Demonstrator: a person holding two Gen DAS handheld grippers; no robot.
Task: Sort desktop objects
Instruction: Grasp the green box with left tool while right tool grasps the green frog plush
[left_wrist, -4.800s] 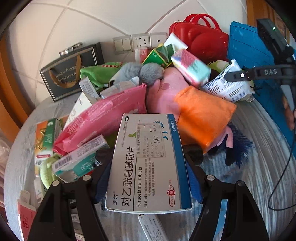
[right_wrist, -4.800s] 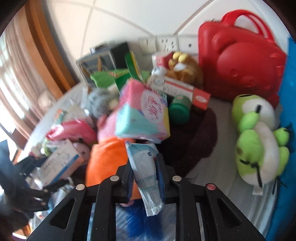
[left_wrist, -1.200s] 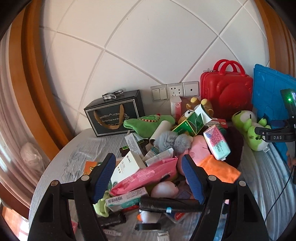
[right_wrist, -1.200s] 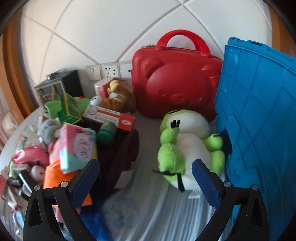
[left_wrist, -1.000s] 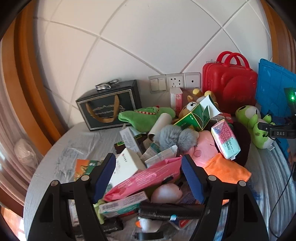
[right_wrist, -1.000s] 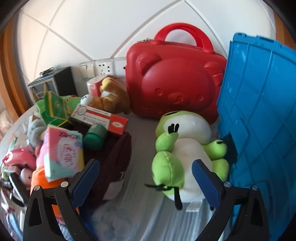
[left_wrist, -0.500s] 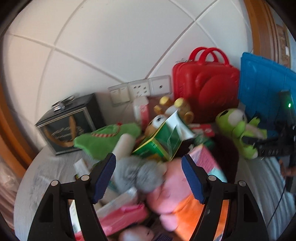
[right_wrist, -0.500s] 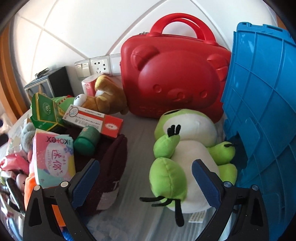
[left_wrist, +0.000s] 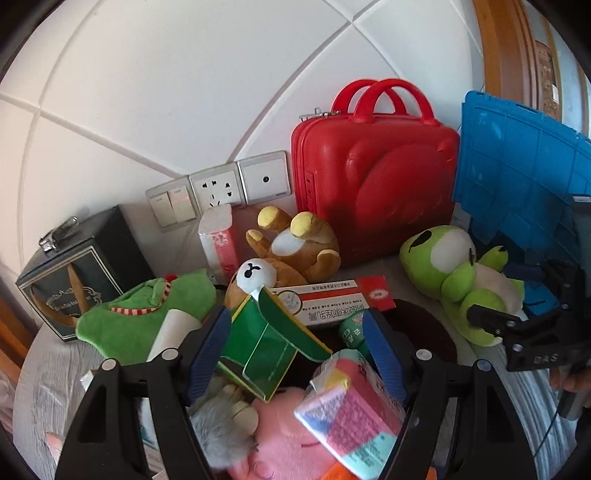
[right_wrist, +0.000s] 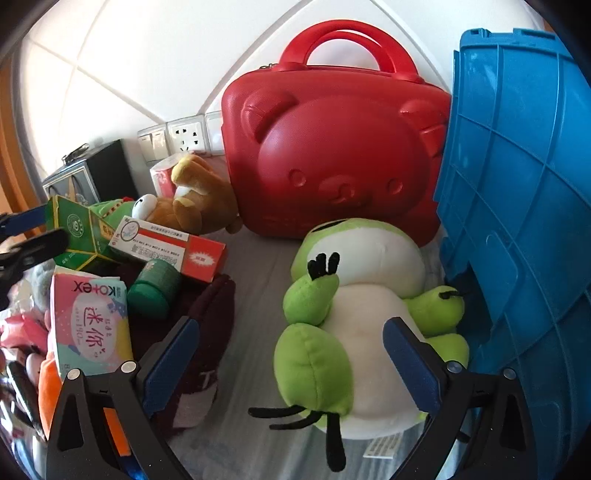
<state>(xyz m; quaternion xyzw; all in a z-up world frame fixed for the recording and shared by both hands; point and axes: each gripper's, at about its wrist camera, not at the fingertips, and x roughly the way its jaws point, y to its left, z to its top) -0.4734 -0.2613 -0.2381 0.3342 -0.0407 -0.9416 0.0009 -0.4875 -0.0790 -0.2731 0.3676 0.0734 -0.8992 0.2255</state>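
My left gripper (left_wrist: 295, 350) hangs open over the back of the pile, with a green carton (left_wrist: 266, 343) lying between its blue pads, untouched as far as I can see. Just beyond are a red-and-white medicine box (left_wrist: 332, 302) and a green bottle (left_wrist: 351, 330). My right gripper (right_wrist: 290, 363) stands wide open over a green frog plush (right_wrist: 351, 325) lying on its back. The frog's lower body sits between the fingers, nearer the right pad (right_wrist: 410, 362). From the left wrist view the right gripper (left_wrist: 517, 328) shows beside the frog (left_wrist: 454, 273).
A red bear-shaped case (right_wrist: 332, 158) stands against the wall, and a blue crate (right_wrist: 517, 184) rises at the right. A brown bear plush (left_wrist: 295, 251), green crocodile plush (left_wrist: 144, 317), black gift box (left_wrist: 74, 280), pink tissue pack (right_wrist: 90, 325) and dark cloth (right_wrist: 207, 332) crowd the left.
My left gripper swept forward and right across the pile until the green carton lay between its fingers. The right gripper crept slightly closer to the frog plush. Both stayed open.
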